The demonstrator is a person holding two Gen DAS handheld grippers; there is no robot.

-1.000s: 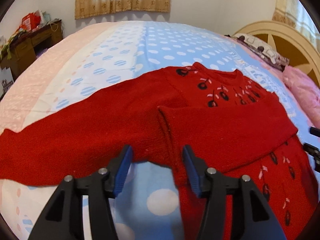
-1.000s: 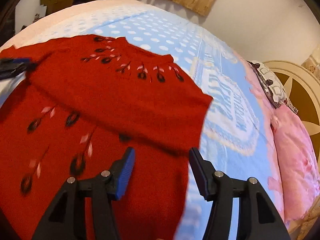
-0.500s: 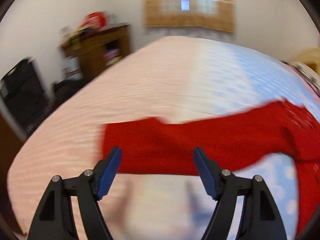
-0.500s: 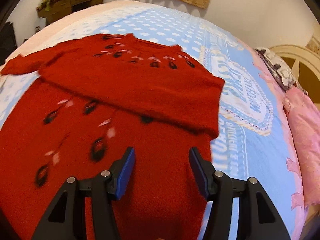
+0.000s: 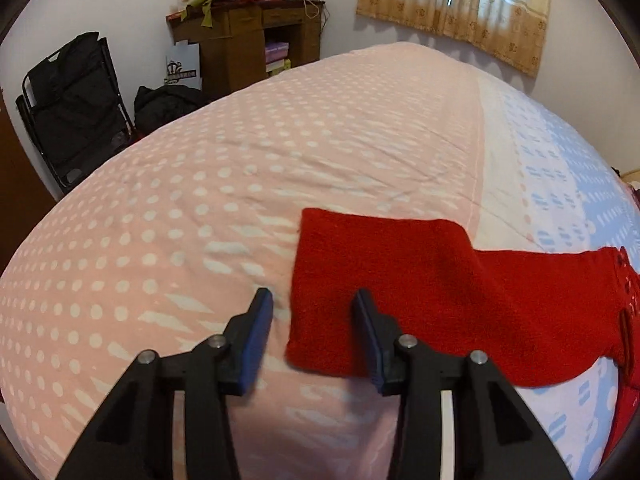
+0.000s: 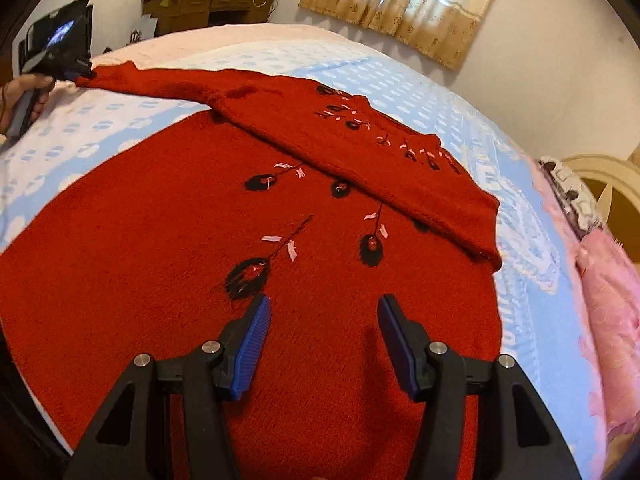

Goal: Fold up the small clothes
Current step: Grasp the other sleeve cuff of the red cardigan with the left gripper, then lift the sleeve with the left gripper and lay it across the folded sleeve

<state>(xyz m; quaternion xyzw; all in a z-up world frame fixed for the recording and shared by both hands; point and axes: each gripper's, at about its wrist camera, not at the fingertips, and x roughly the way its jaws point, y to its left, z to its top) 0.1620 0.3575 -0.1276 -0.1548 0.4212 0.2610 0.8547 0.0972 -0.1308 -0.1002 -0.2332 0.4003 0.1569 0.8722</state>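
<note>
A red knit sweater (image 6: pixel 168 240) with black and pink embroidery lies flat on the bed. Its right sleeve (image 6: pixel 420 184) is folded across the chest. Its left sleeve (image 5: pixel 420 276) stretches out flat over the pink part of the bedspread. My left gripper (image 5: pixel 312 312) is open, its fingers either side of the sleeve's cuff corner (image 5: pixel 316 320); it also shows in the right wrist view (image 6: pixel 72 64) at the sleeve end. My right gripper (image 6: pixel 322 320) is open and empty just above the sweater's lower body.
The bedspread (image 5: pixel 240 184) is pink with white dots at the left and blue and white (image 6: pixel 400 84) at the right. A pink pillow (image 6: pixel 612 280) lies by the headboard. A wooden desk (image 5: pixel 248 36) and a black folding chair (image 5: pixel 72 100) stand beyond the bed.
My left gripper has swung left from the sweater's body to the end of the outstretched sleeve. My right gripper has drawn back over the lower body and stays open.
</note>
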